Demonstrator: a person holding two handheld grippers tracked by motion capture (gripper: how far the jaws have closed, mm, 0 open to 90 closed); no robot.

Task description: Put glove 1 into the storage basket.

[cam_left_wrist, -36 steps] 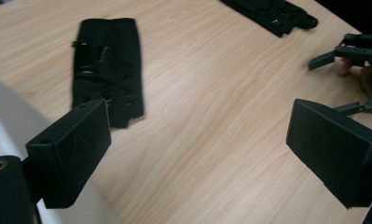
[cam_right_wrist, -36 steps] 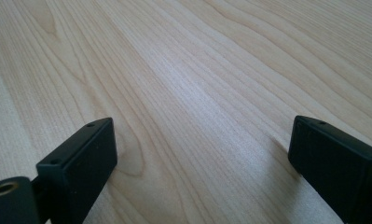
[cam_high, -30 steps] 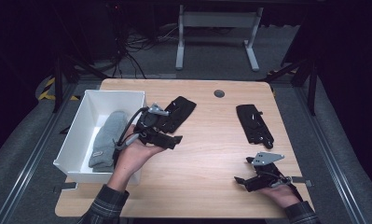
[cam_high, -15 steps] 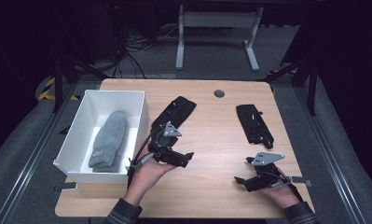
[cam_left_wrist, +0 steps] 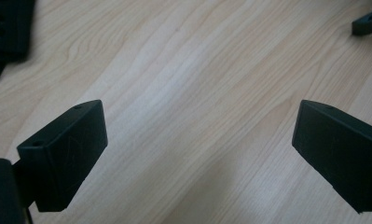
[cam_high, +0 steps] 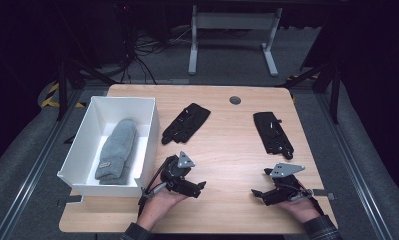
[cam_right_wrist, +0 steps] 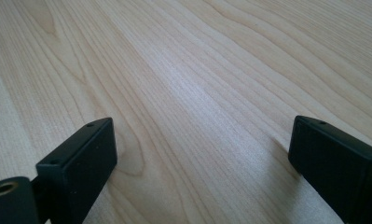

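- My left hand-held gripper (cam_high: 196, 186) hovers low over the bench (cam_high: 227, 150), jaws wide and empty; a second ago it was up beside the box (cam_high: 147, 107), so it has pulled back toward me after leaving the grey glove (cam_high: 116, 150) inside.
- My right hand-held gripper (cam_high: 259, 191) rests near the bench's front edge, jaws also spread wide on nothing, unmoved over that second.
- In the left gripper view, bare wood lies between my jaws, with a dark edge of the near black glove (cam_left_wrist: 6, 32) at the upper left.
- That black glove (cam_high: 186, 123) lies just right of the box; a second black glove (cam_high: 272, 134) lies well apart, ahead of my right hand.
- I judge one glove boxed and two still out; the nearer black one looks next for the left.
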